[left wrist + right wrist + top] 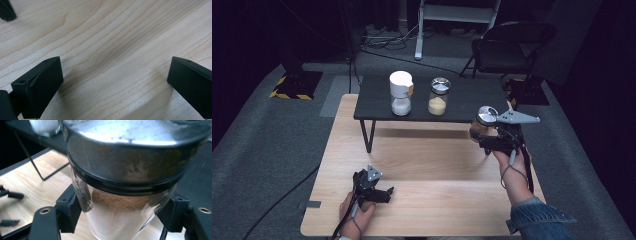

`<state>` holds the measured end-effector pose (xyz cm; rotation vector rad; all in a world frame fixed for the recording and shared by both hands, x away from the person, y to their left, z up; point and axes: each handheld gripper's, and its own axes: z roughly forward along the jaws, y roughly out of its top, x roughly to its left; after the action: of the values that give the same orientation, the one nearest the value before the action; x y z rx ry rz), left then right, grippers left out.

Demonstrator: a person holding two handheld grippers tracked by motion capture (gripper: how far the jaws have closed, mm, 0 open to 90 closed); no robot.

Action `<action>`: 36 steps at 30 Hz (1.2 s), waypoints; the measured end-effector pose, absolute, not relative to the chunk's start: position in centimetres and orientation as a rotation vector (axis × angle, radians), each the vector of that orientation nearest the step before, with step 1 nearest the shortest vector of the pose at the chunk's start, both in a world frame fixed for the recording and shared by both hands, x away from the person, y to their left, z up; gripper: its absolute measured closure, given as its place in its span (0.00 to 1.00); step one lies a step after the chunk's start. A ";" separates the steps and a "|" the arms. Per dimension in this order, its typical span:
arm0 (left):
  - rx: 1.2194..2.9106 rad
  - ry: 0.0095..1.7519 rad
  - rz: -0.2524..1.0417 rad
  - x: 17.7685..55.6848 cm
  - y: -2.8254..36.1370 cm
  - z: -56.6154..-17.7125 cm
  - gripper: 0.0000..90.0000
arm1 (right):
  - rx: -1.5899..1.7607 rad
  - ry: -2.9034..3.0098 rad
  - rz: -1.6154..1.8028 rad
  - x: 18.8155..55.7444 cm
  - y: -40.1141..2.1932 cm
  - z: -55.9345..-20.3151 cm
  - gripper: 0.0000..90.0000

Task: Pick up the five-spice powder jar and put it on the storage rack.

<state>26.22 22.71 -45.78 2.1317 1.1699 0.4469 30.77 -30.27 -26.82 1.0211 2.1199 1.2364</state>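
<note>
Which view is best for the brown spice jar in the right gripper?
Right gripper view: the jar is close up, with its metal lid, glass wall, brown powder and the jaws clamped on both sides. High view shows it small, held up beside the black shelf. Left gripper view shows bare table.

**Two surfaces, two jars set down**

A light wooden table (432, 165) carries a low black shelf (472, 100) on thin metal legs at its twelve o'clock edge. On the shelf stand a white-lidded jar (401, 93) of white grains at eleven o'clock and, just beside it toward one o'clock, a metal-lidded jar (438, 96) of yellow powder, apart from each other.
</note>
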 end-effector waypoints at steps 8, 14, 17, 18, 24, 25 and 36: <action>2.131 1.171 0.446 26.2 22.7 -45.8 0.00 | 1.017 2.095 1.249 33.0 -29.2 -23.8 0.33; 2.131 1.171 0.446 26.2 22.7 -45.8 0.00 | 1.038 2.081 1.225 35.4 -27.8 -23.4 0.33; 2.131 1.171 0.446 26.2 22.7 -45.8 0.00 | 1.054 2.081 1.207 36.5 -27.1 -23.8 0.33; 2.132 1.171 0.446 26.2 22.7 -45.8 0.00 | 1.061 2.086 1.199 36.8 -26.9 -23.9 0.33; 2.131 1.171 0.446 26.2 22.7 -45.8 0.00 | 1.098 2.097 1.147 38.4 -25.9 -25.2 0.33; 2.132 1.171 0.445 26.2 22.7 -45.8 0.00 | 1.105 2.098 1.136 38.5 -25.8 -25.4 0.33; 2.132 1.171 0.445 26.2 22.7 -45.8 0.00 | 1.098 2.076 1.194 37.3 -27.1 -26.0 0.15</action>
<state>26.23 22.71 -45.76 2.1321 1.1709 0.4453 37.29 -27.09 -26.02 1.0982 2.0764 1.1937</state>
